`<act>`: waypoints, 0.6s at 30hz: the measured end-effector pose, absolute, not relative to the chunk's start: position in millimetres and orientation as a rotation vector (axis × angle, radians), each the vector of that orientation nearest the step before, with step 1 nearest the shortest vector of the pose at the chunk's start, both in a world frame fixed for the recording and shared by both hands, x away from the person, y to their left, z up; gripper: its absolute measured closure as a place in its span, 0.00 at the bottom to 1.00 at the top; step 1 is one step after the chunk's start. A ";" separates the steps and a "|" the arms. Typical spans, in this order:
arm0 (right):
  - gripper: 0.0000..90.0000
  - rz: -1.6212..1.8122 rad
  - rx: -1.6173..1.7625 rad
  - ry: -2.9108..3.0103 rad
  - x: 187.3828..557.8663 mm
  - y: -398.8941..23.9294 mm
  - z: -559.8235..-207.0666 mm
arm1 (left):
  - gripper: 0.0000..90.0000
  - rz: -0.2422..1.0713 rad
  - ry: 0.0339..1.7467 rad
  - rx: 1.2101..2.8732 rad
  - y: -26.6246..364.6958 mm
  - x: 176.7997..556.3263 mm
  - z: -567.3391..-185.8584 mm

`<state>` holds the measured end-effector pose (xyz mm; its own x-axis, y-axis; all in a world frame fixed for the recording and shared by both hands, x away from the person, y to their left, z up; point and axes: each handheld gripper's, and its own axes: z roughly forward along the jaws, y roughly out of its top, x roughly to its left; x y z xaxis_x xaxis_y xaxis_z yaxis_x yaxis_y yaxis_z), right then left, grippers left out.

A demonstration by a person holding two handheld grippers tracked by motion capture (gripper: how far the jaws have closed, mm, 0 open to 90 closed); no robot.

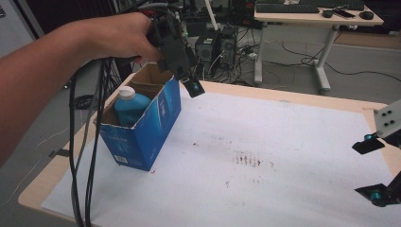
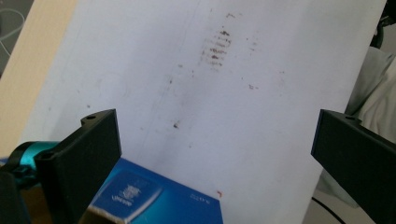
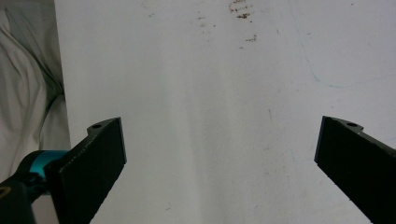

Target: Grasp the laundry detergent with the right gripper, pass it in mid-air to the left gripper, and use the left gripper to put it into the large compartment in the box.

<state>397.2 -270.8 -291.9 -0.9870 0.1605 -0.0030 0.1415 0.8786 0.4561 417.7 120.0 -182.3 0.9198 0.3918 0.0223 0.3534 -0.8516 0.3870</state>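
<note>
Both grippers gape wide, empty: left gripper (image 1: 191, 85) above the blue box (image 1: 142, 127) (bottle inside), right gripper (image 1: 373, 168) apart.

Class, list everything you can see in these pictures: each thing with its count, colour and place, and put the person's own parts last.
Box: one, blue cardboard, open top, on the table's left side.
Bottle: one, blue with white cap, upright inside the box.
Sheet: one, white with brown stains, covering the table.
Table: one, light wood, under the sheet.
Desk: one, pale, in the background, bearing a keyboard.
Computer towers: two, dark, on the floor behind the table.
Left gripper: one, black, open and empty, above the box's far edge.
Right gripper: one, black, open and empty, at the table's right edge.
Forearm: one, reaching in from the left.
</note>
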 end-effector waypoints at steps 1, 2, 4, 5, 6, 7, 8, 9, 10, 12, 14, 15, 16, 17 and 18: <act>0.01 0.726 0.244 3.004 397.1 -270.6 -291.7 | 0.02 0.140 0.528 2.698 115.8 417.4 -183.8; 0.01 0.726 0.246 3.004 397.0 -270.5 -291.6 | 0.02 0.143 0.517 2.703 111.9 417.4 -185.0; 0.01 0.728 0.252 3.003 396.7 -270.1 -291.5 | 0.02 0.133 0.485 2.722 105.2 417.0 -187.8; 0.01 0.727 0.243 3.004 397.1 -269.9 -291.5 | 0.02 0.131 0.471 2.730 102.3 416.7 -189.4; 0.01 0.726 0.244 3.006 397.0 -269.6 -291.5 | 0.02 0.129 0.459 2.736 99.5 416.5 -190.9; 0.01 0.725 0.247 3.006 396.9 -269.4 -291.5 | 0.02 0.126 0.448 2.739 96.8 416.1 -192.4; 0.01 0.724 0.250 3.006 396.8 -269.2 -291.5 | 0.02 0.130 0.433 2.743 94.3 415.8 -193.6; 0.01 0.725 0.251 3.005 396.8 -269.2 -291.5 | 0.02 0.130 0.423 2.744 91.7 415.2 -195.0; 0.01 0.726 0.252 3.005 396.8 -269.1 -291.4 | 0.02 0.129 0.413 2.746 89.3 414.7 -196.6; 0.01 0.726 0.253 3.005 396.9 -268.7 -291.2 | 0.02 0.131 0.404 2.756 84.2 414.0 -200.4; 0.01 0.726 0.251 3.009 397.0 -267.6 -291.3 | 0.02 0.123 0.395 2.767 79.6 414.0 -204.3; 0.01 0.723 0.246 3.011 397.2 -267.0 -291.2 | 0.02 0.115 0.389 2.771 77.4 414.1 -206.3; 0.01 0.726 0.251 3.011 397.2 -266.3 -291.5 | 0.02 0.109 0.385 2.777 75.3 414.3 -208.2; 0.01 0.726 0.251 3.011 397.2 -266.3 -291.5 | 0.02 0.109 0.385 2.777 75.3 414.3 -208.2; 0.01 0.725 0.247 3.011 397.6 -265.5 -291.5 | 0.02 0.112 0.378 2.798 70.2 415.3 -212.3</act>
<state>397.6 -265.5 -291.5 -0.9868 0.1620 0.0033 0.1458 0.8786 0.4548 415.3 70.2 -212.3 0.9620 0.2709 0.0348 0.2463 -0.9155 0.3182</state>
